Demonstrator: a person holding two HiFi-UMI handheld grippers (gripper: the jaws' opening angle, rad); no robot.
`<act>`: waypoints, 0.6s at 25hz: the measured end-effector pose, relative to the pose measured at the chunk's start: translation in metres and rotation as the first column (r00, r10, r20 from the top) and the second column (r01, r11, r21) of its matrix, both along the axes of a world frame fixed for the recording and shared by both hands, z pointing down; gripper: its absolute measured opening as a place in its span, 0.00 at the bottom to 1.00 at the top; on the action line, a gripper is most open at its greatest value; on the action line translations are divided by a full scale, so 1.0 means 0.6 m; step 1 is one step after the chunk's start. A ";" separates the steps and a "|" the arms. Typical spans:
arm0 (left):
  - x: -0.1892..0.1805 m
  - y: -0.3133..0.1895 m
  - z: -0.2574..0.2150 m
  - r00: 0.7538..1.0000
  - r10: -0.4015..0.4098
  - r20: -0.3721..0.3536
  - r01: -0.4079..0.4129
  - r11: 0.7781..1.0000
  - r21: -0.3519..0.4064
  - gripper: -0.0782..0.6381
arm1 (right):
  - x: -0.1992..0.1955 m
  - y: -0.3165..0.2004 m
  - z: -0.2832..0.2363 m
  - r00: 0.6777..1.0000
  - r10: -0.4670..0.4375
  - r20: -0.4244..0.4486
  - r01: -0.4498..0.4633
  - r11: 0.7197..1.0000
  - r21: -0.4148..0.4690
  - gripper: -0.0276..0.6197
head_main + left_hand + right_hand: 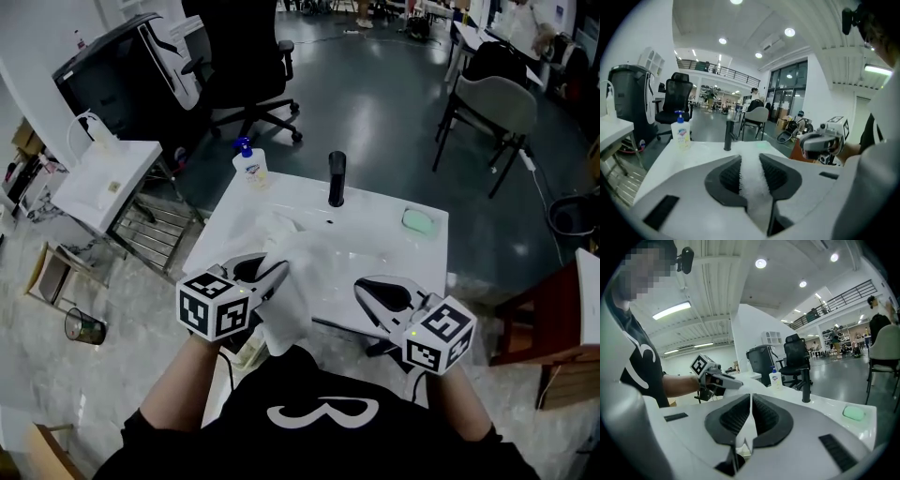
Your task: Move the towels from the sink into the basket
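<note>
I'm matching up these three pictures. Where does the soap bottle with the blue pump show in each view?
Head view: soap bottle at upper centre-left, near the basin's far left corner.
Left gripper view: left of centre, beyond the tool.
Right gripper view: just right of centre.
Shared landmark: the black faucet, to the bottle's right in every view.

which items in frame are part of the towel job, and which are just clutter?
Job: white fluffy towel, gripped in the left tool; white rectangular ceramic sink. Basket: cannot pick one out.
Clutter: white soap bottle with blue pump; pale green block on the sink rim; black cylindrical tap; grey office chair; glass cup on the floor.
</note>
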State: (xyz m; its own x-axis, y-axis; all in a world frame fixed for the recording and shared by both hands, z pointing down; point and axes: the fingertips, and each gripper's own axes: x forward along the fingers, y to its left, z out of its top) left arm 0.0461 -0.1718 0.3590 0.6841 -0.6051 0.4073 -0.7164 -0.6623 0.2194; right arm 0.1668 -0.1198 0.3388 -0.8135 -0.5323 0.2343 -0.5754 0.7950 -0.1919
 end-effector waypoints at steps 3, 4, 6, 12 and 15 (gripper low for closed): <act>-0.016 0.007 -0.072 0.997 -0.030 -0.066 0.035 0.997 0.071 0.22 | -0.007 0.004 -0.008 1.000 -0.013 0.007 0.013 1.000 0.006 0.06; -0.021 0.010 -0.095 0.996 -0.039 -0.084 0.047 0.994 0.096 0.22 | -0.009 0.005 -0.010 1.000 -0.017 0.010 0.017 1.000 0.009 0.06; -0.030 0.015 -0.137 0.992 -0.054 -0.116 0.070 0.988 0.137 0.22 | -0.012 0.006 -0.017 1.000 -0.025 0.015 0.025 1.000 0.016 0.06; -0.073 0.035 -0.233 0.977 -0.098 -0.189 0.141 0.963 0.228 0.22 | -0.030 0.004 -0.044 0.998 -0.062 0.028 0.061 0.997 0.053 0.06; -0.097 0.045 -0.273 0.968 -0.105 -0.229 0.166 0.951 0.261 0.22 | -0.046 0.001 -0.053 0.997 -0.079 0.027 0.077 0.995 0.062 0.06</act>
State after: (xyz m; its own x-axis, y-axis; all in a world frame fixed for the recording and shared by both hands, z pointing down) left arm -0.0119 -0.1447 0.1954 0.6394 -0.7659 0.0671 -0.7610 -0.6181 0.1970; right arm 0.1393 -0.1194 0.3070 -0.8592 -0.4793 0.1789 -0.5059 0.8480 -0.1578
